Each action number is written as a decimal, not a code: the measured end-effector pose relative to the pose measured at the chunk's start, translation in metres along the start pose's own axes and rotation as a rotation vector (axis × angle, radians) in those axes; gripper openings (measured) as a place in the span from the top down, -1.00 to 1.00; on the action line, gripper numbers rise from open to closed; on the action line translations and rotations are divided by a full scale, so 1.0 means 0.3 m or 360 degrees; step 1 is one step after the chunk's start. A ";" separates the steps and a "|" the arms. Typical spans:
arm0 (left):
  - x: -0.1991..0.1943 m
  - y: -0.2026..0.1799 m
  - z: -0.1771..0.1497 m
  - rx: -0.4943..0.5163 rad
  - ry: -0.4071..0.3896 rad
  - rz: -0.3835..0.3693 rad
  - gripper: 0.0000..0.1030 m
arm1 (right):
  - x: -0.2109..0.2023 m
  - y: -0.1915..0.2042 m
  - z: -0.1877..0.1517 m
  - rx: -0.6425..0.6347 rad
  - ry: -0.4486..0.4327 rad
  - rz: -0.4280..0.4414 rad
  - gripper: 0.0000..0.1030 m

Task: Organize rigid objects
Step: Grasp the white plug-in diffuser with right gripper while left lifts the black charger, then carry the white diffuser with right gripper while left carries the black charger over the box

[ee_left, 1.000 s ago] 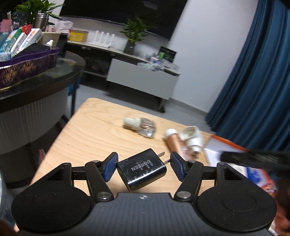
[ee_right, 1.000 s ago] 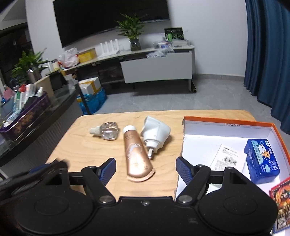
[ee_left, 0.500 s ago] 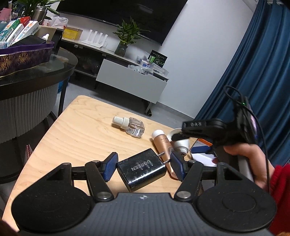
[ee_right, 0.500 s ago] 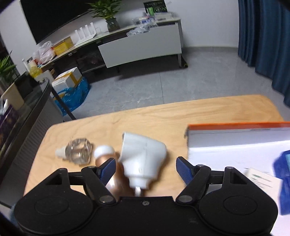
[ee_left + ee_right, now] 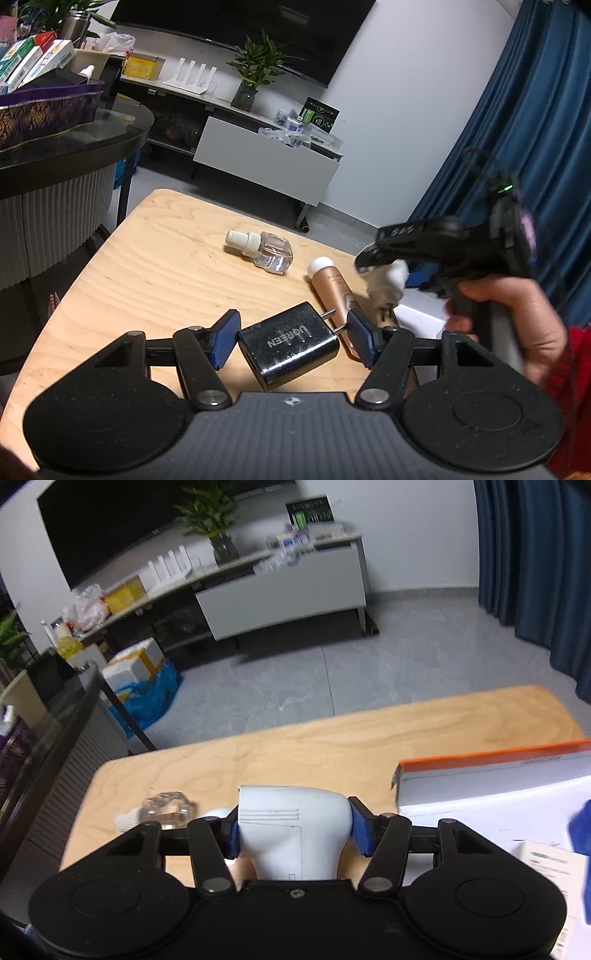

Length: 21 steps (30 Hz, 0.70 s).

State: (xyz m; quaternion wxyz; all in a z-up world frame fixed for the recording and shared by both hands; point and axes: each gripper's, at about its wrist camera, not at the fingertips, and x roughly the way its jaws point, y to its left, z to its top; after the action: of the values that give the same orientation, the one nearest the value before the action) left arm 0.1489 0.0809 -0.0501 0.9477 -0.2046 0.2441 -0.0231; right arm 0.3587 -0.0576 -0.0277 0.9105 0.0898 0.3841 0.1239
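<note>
Five loose things show on or over the pale wooden tabletop (image 5: 155, 266). One glossy black charger (image 5: 288, 345), a boxy block with two metal prongs, lies near the tabletop's near edge between the blue pads of the left claw (image 5: 293, 339); the pads stand wide apart and neither presses it, though the prong tips come close to the right pad. One clear faceted glass bottle (image 5: 271, 251) with a ribbed white cap lies on its side toward the middle. One smooth copper-coloured tube (image 5: 332, 286) with a rounded white cap lies just right of it.

One white matte plastic plug-in device (image 5: 295, 827), wide at the front and tapering back, sits clamped between the blue pads of the right claw (image 5: 295, 829), both pads tight against its flanks. In the left view it is blurred, so whether it touches the tabletop cannot be told.

One white box lid (image 5: 491, 775) with an orange rim lies at the tabletop's right edge.
</note>
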 end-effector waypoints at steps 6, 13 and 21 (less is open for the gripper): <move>-0.043 -0.030 0.007 0.0005 -0.0017 -0.0063 -0.24 | -0.242 0.003 -0.027 -0.0097 -0.0127 0.0065 -0.29; -0.144 -0.160 0.022 0.0143 -0.0103 -0.0118 -0.24 | -0.553 -0.069 -0.123 -0.0154 -0.0294 0.0049 -0.30; -0.230 -0.326 0.007 0.0305 -0.0122 -0.0133 -0.24 | -0.791 -0.164 -0.262 -0.0188 -0.0437 -0.0041 -0.30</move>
State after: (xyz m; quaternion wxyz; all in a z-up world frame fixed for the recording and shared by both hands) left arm 0.0947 0.0020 0.0218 0.9697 -0.1237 0.1957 -0.0781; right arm 0.1496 -0.1689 0.0661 0.9597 0.0474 0.2490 0.1211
